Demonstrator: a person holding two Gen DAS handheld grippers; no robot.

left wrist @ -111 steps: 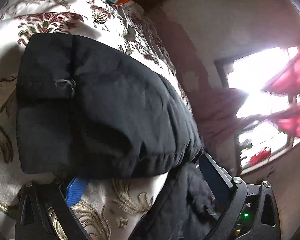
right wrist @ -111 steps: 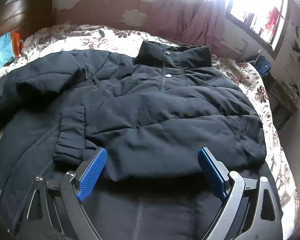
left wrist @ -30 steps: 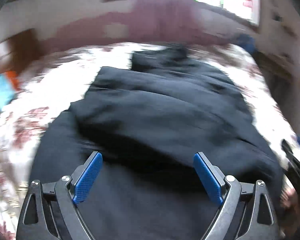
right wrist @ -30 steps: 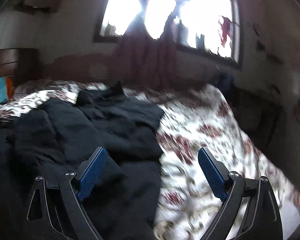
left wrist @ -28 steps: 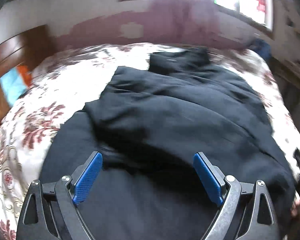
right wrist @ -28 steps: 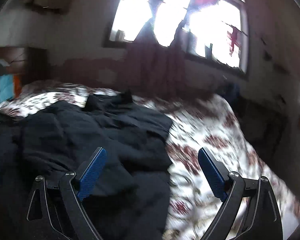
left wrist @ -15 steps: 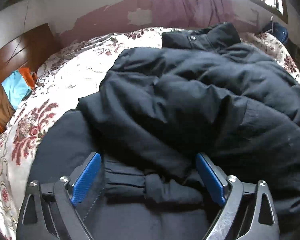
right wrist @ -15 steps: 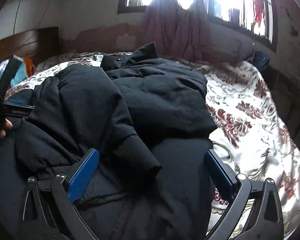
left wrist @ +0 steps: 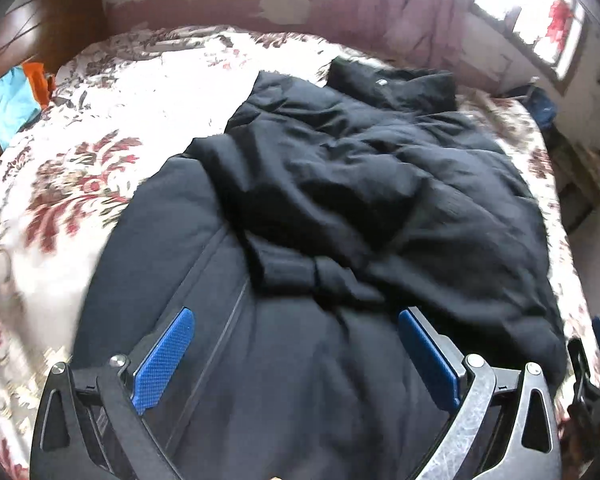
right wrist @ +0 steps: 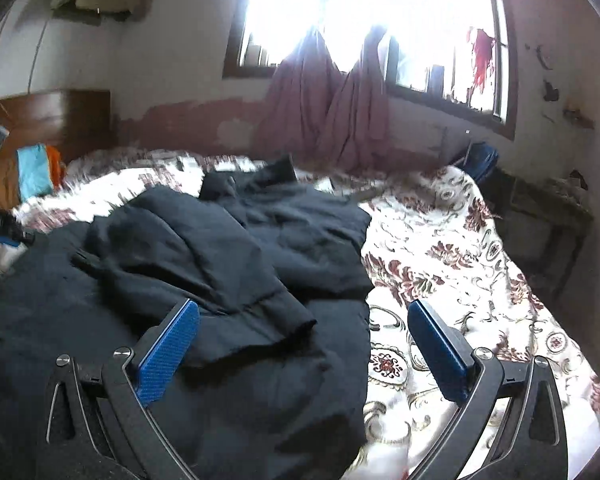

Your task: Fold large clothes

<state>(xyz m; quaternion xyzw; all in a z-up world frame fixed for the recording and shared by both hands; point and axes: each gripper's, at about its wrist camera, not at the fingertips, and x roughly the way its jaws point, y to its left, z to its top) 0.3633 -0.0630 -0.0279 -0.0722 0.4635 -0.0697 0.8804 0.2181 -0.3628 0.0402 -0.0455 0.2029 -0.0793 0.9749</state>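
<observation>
A big black padded jacket (left wrist: 360, 184) lies front up on the bed, collar (left wrist: 392, 84) toward the far wall. Both sleeves are folded across its chest and their cuffs (left wrist: 296, 272) meet near the middle. My left gripper (left wrist: 294, 316) hovers over the jacket's lower part; its jaws are opening, and the fabric below lies slack, not pinched. In the right wrist view the jacket (right wrist: 220, 248) fills the left half. My right gripper (right wrist: 303, 308) stands open above its right edge, with a sleeve cuff (right wrist: 288, 316) below its left finger and nothing pressed.
The floral bedspread (left wrist: 80, 184) shows bare to the left and right of the jacket. A wooden headboard (left wrist: 52, 28) with blue and orange cloth (left wrist: 16, 96) stands at the far left. A bright window with tied curtains (right wrist: 328, 104) and dark furniture (right wrist: 548, 232) border the bed's far side.
The left sleeve now lies folded across the jacket. Both grippers have drawn back toward the hem with jaws slightly wider, and the right view has lifted toward the window.
</observation>
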